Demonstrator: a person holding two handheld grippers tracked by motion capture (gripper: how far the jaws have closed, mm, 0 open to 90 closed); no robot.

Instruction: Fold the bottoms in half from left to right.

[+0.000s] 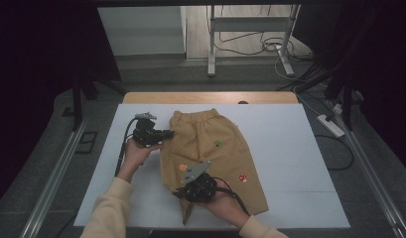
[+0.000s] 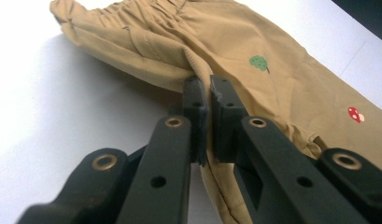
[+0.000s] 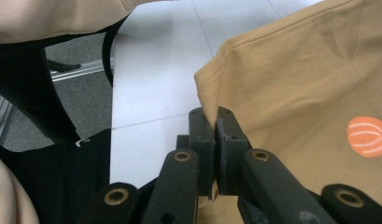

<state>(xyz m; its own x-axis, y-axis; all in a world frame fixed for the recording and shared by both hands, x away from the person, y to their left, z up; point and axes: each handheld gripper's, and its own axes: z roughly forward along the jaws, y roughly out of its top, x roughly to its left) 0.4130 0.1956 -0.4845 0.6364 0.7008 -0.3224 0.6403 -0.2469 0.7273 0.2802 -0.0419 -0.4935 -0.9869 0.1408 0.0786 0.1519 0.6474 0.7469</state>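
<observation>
Tan children's trousers (image 1: 215, 148) with small tree, pumpkin and mushroom prints lie on the white table cover (image 1: 290, 148), waistband toward the far side. My left gripper (image 1: 167, 134) pinches the left side seam a little below the waistband; in the left gripper view its jaws (image 2: 208, 100) are shut on a fold of the tan cloth (image 2: 216, 51). My right gripper (image 1: 183, 193) holds the lower left leg edge near the hem. In the right gripper view its jaws (image 3: 215, 122) clamp the cloth's edge, with the orange pumpkin print (image 3: 367, 136) to the right.
A wooden table edge (image 1: 210, 97) shows beyond the white cover. A metal frame's legs (image 1: 210, 44) and cables stand on the floor behind. A power strip (image 1: 330, 125) lies on the floor at the right. Rails run along both sides of the table.
</observation>
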